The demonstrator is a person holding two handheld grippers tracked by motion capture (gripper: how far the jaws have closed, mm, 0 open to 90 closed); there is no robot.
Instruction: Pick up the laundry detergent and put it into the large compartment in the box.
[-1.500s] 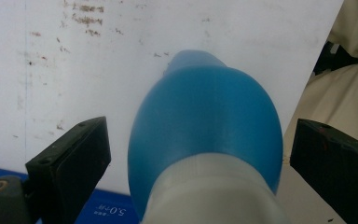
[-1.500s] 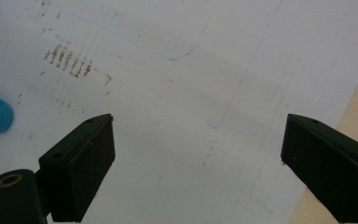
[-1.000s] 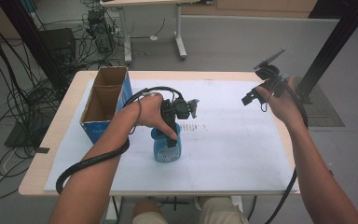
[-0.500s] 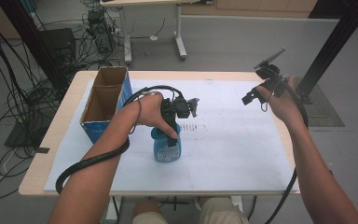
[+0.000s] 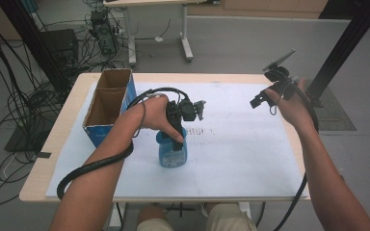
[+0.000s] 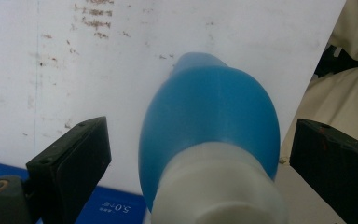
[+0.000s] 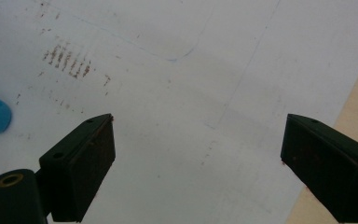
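The bottle [image 5: 172,153] stands on the paper sheet [image 5: 241,154], directly under the left gripper [image 5: 177,139], between its 2 parted jaws, touching neither. The cardboard box [image 5: 107,107] sits left of those jaws. The right gripper [image 5: 262,99] hangs well apart, above the sheet's far-right part.

White cap [image 6: 219,186] of the blue bottle [image 6: 209,112] runs off at six o'clock, blurred; in the high view the left gripper [image 5: 177,137] covers the bottle's top.

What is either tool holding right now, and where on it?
Nothing is held. The left tool stands open around the blue bottle's white neck, jaws clear of it; the right tool is open above the paper.
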